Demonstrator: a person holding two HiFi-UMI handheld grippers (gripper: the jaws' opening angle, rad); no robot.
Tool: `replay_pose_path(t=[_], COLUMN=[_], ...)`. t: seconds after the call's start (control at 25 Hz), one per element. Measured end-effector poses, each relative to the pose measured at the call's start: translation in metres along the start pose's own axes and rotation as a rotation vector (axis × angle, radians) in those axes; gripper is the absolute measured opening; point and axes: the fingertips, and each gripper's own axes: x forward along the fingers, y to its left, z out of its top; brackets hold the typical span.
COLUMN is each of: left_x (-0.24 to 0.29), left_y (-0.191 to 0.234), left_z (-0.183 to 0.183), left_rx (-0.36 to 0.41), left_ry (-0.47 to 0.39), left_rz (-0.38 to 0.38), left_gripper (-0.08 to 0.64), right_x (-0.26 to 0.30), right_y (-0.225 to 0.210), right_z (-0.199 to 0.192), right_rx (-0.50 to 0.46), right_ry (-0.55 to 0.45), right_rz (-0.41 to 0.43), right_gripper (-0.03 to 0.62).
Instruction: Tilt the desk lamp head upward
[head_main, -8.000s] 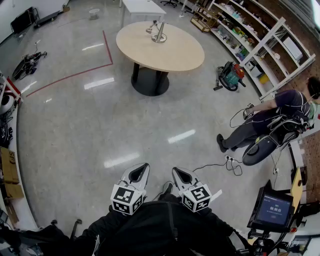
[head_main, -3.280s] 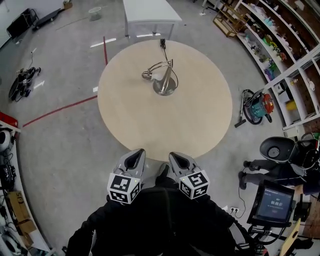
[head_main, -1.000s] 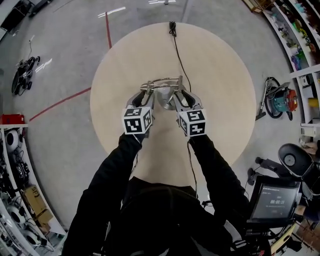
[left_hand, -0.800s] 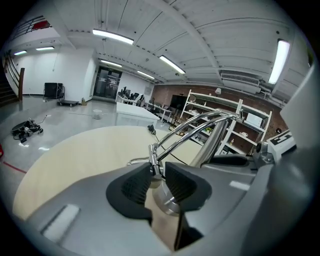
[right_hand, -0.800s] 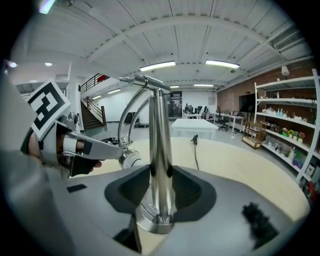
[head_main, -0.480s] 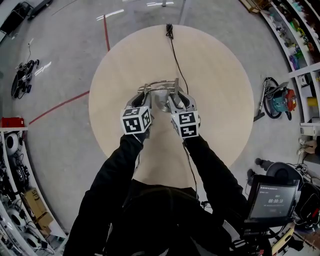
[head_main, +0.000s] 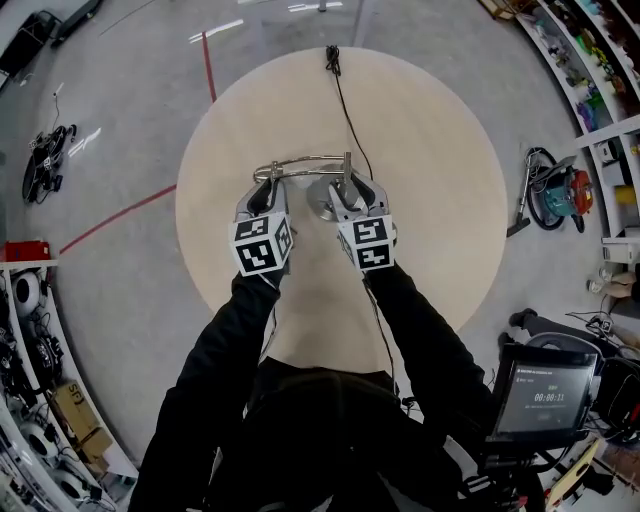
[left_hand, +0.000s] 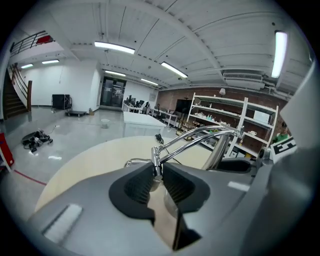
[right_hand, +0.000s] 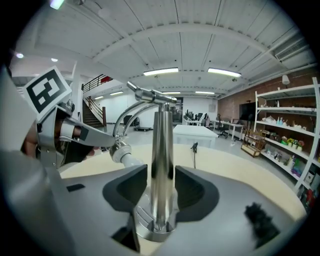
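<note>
A chrome desk lamp stands mid-table, with its round base (head_main: 322, 207) under a post (right_hand: 162, 145) and a curved double arm (head_main: 305, 160) that reaches left to the small lamp head (head_main: 262, 173). My left gripper (head_main: 262, 190) is at that head end. Its jaws are closing, and the ribbed pads (left_hand: 142, 182) touch the thin neck of the lamp head (left_hand: 156, 162). My right gripper (head_main: 350, 192) straddles the post just above the base (right_hand: 152, 230). Its jaws are opening, with a thin gap on each side of the post. In the right gripper view the lamp head (right_hand: 122, 151) sits at the left gripper's tip.
The round wooden table (head_main: 430, 150) carries only the lamp and its black cord (head_main: 348, 110), which runs to the far edge. On the floor are a vacuum cleaner (head_main: 555, 190) at right and a red line (head_main: 110, 215) at left. A monitor (head_main: 535, 400) stands at lower right.
My left gripper has shifted a little left along with the lamp head and its jaws have narrowed onto the head's neck. My right gripper has moved in around the post.
</note>
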Motion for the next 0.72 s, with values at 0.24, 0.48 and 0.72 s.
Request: replay_pose_path(t=[0.24,0.48,0.72], left_x=[-0.017,-0.027,-0.038], left_y=[0.001,0.002,-0.003], left_z=[0.018,0.037,0.062], left_rx=[0.092,0.126,0.222], left_ry=[-0.035,-0.080,-0.122], left_rz=[0.039,0.064,0.090], left_gripper=[0.069,0.071,0.071], right_x=[-0.001,-0.005,-0.012], right_y=[-0.001,-0.004,-0.006], right_z=[-0.007,0.004,0.028], right_rx=[-0.009,-0.015,-0.043], right_ry=[0.027,-0.009,-0.059], right_rz=[0.006,-0.014,-0.023], right_gripper=[0.161,0.161,0.161])
